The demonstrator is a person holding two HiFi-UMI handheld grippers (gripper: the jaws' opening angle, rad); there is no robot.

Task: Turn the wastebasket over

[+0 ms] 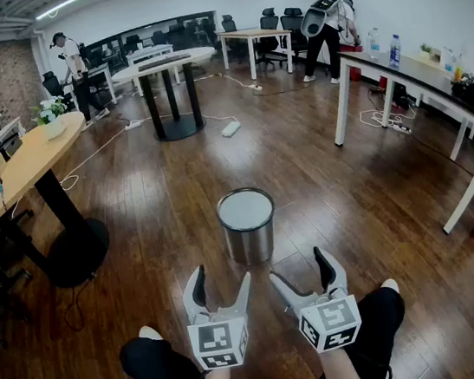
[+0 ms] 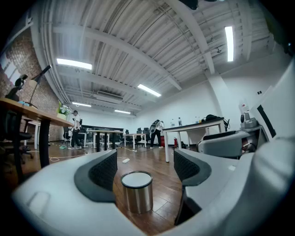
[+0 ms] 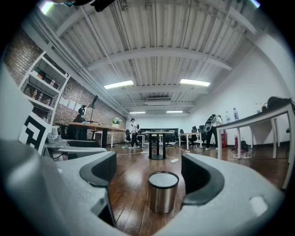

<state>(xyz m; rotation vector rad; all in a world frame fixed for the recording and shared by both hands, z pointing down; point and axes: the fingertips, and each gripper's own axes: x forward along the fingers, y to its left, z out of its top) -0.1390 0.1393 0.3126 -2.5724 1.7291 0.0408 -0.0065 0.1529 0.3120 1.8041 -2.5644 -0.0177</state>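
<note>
Although both tools point at it, the cylindrical brushed-steel wastebasket (image 1: 247, 226) is untouched. It stands on end on the dark wooden plank floor (image 1: 152, 205), just ahead of the left gripper (image 1: 221, 278) and the right gripper (image 1: 299, 267). Its top end shows pale within a dark rim.

The left gripper's fingers (image 2: 103, 173) are spread wide and hold nothing. The right gripper's fingers (image 3: 99, 173) are likewise spread and empty.

Risks, as judged:
- The smooth curved wall may slip out of a one-sided pinch.
- If the basket is released mid-turn, it could roll across the boards.
- Support from both sides appears advisable.

Clearance:
- There is bare floor all round the basket.
- The round wooden tabletop (image 1: 32, 160) to the left stands well apart.
- The white-legged table (image 1: 342, 99) to the right also stands well apart.
- The operator's knees (image 1: 157, 366) sit close behind the grippers and limit room to draw back.
</note>
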